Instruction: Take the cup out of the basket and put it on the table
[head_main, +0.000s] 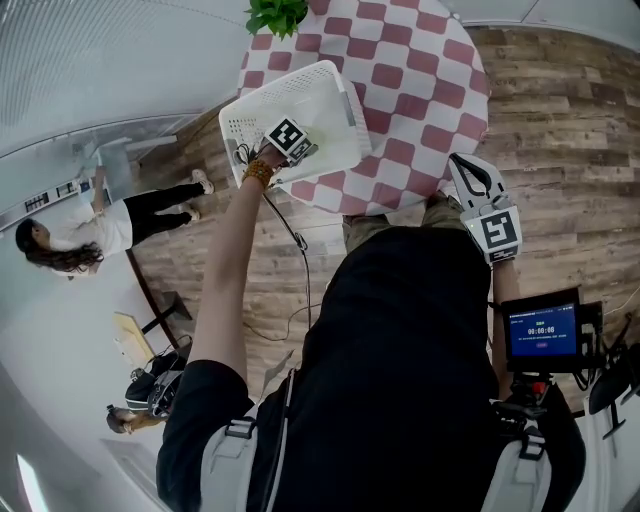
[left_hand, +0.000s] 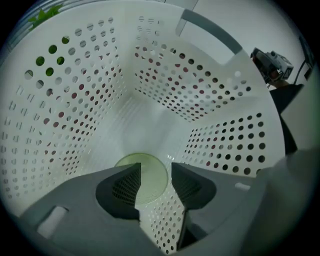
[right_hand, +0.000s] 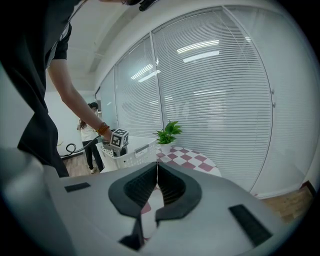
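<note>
Sitting in the basket (left_hand: 75, 100) is a green cup (left_hand: 154, 179).

Basket (left_hand: 75, 100) smooth perf. plastic, tablecloth (head_main: 420, 90) cloth, floor (head_main: 560, 130) matt wood.

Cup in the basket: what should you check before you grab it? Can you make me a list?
1. Left hand-held gripper jaws apart: ok.
2. Cup lined up between those jaws: ok, it shows green between them.
3. Jaws low enough to close on the cup: cannot tell.
4. Nothing else in the basket in the way: ok.
5. Bare spot on the table for the cup: ok, beside the basket.
6. Right hand-held gripper clear of the basket: ok, shut with nothing in it.
</note>
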